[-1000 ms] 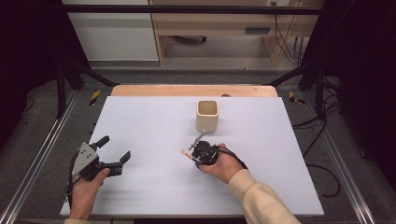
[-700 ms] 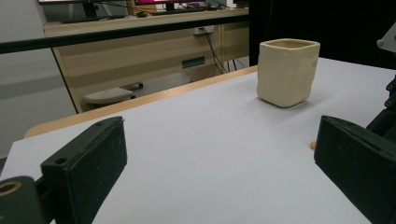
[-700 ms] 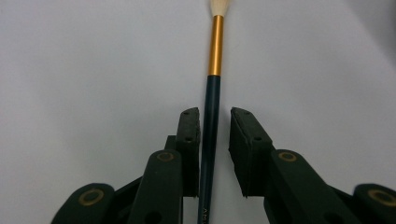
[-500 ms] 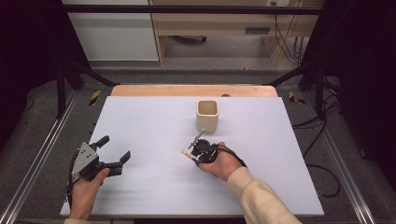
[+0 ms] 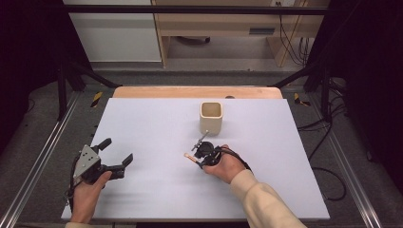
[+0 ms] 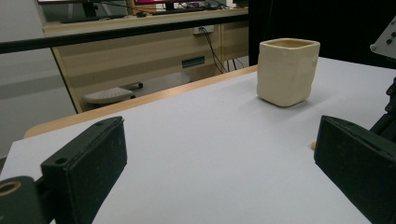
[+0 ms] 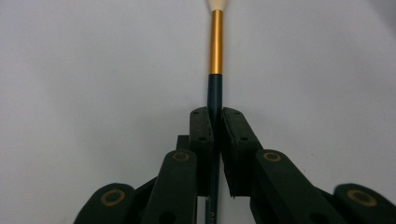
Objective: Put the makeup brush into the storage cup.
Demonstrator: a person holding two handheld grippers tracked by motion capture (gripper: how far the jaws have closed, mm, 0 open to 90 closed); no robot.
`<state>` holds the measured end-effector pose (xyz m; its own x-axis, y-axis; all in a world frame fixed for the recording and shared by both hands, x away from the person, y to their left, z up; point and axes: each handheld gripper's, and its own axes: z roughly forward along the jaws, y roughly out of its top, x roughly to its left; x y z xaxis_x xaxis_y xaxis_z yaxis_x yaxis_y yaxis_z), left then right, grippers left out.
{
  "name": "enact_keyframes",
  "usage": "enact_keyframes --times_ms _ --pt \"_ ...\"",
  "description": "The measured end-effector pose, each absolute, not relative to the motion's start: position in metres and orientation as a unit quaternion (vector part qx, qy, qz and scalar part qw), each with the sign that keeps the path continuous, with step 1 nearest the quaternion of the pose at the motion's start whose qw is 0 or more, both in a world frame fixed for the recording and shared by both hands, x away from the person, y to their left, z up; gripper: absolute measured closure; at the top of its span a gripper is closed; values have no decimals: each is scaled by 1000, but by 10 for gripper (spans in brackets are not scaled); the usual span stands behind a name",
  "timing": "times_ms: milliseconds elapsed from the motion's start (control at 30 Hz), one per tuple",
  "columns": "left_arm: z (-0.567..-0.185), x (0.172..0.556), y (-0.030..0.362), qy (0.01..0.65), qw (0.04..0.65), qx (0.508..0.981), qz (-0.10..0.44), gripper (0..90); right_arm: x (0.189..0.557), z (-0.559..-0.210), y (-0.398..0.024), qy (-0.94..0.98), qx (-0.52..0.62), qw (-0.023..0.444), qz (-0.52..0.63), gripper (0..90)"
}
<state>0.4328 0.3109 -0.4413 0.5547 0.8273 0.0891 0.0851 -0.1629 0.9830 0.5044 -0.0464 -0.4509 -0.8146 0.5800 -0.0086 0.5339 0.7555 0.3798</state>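
From the high view we see our right hand-held gripper (image 5: 198,153) low over the white worktop (image 5: 142,128), just in front of the cream cup (image 5: 211,117), with a thin pencil (image 5: 189,157) clamped in it; its pale end pokes out toward us and to the left. Our left hand-held gripper (image 5: 116,153) rests well apart at the left edge, jaws spread and empty. The cup's mouth is narrow, so if we mean to drop the pencil in, a slanted approach could catch the rim and tip or shove the cup.

In the left gripper view, the cup (image 6: 286,71) stands upright and alone near the far edge of the worktop (image 6: 196,154), with nothing bracing it. Our left jaws stand wide on either side of the frame, too far off to steady it if it is bumped.

In the right gripper view, the jaws have just closed on the dark shaft of the pencil (image 7: 215,70), which lies flat on the worktop (image 7: 93,70), gold band and pale tip ahead. The grip sits far back from that end, so we judge the long free end may swing or pivot between the pads on lifting, and a thin round shaft could roll out.
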Motion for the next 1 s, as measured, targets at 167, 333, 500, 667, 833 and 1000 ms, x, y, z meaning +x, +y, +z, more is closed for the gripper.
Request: enact_keyframes --times_ms 167,333,500,667,833,1000 --pt "-441 433 311 333 555 685 335 19 504 -450 -47 933 308 58 179 835" --pt "-441 433 311 333 555 685 334 19 503 -446 -50 929 308 56 194 836" --pt "-442 433 311 333 555 685 334 18 503 -438 -58 922 313 60 218 836" --pt "-442 433 311 333 554 686 334 19 506 -430 -71 910 333 56 243 836" --pt "-442 434 310 333 554 687 333 19 510 -425 -88 902 343 62 253 836" --pt "-443 434 310 333 552 688 333 19 515 -422 -104 893 358 69 265 836"
